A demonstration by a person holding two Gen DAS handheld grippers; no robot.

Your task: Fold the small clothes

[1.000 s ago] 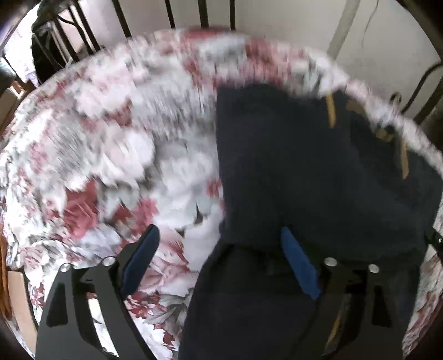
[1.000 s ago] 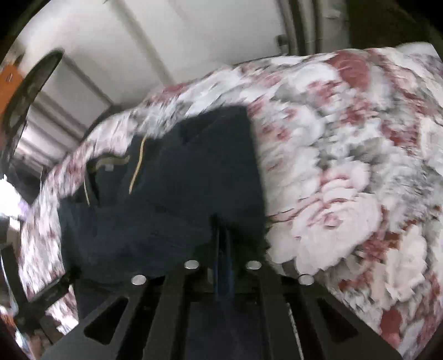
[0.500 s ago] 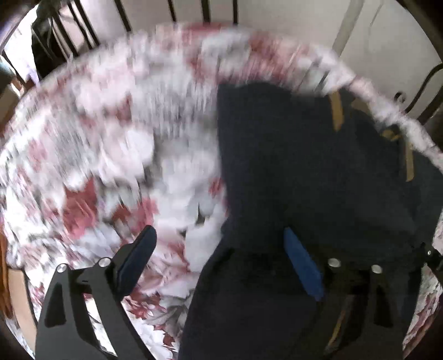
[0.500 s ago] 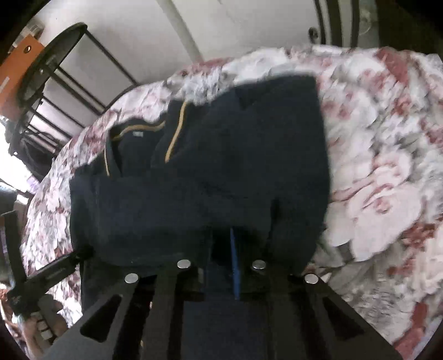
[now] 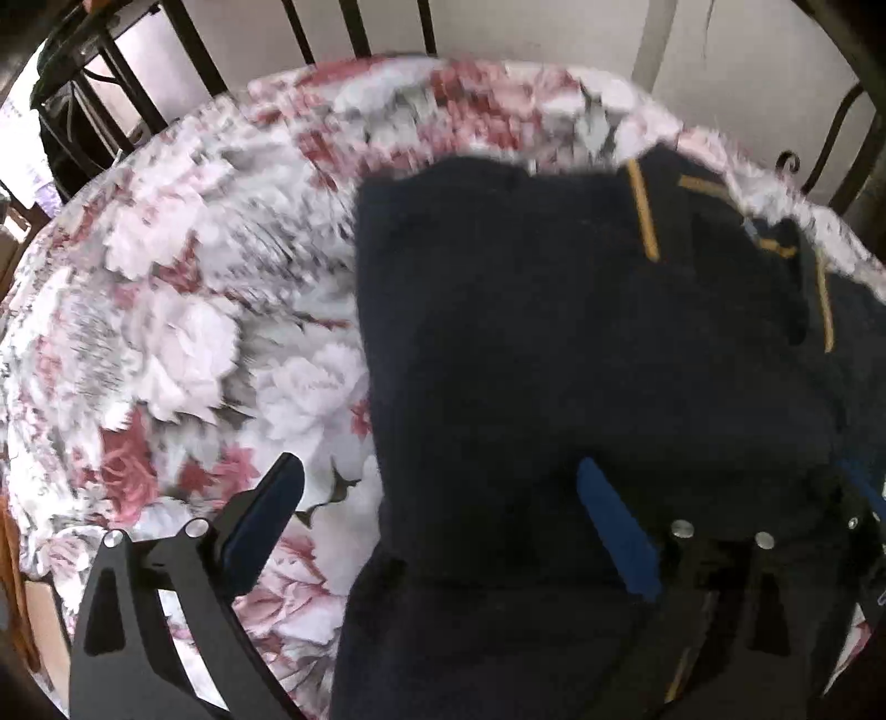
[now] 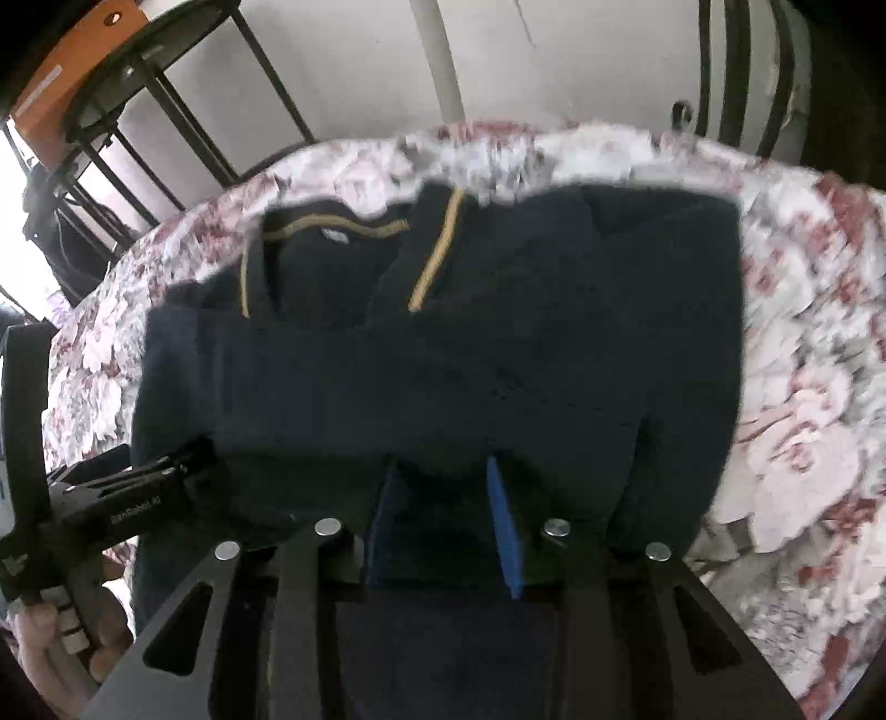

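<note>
Since a second ago, right hand-held gripper (image 6: 446,526) parted, dark cloth between its blue pads; earlier pinched tight. Floral bed (image 5: 166,343) under all, soft and rumpled, black iron rails (image 5: 354,25) behind. Navy fleece top (image 5: 554,343), mustard-trimmed, partly folded on bed. Left hand-held gripper (image 5: 443,520) spread wide, straddling its left edge.

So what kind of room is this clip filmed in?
Most likely a bedroom: the navy garment lies on a floral bedspread, with black metal bed-frame bars against a plain wall.
</note>
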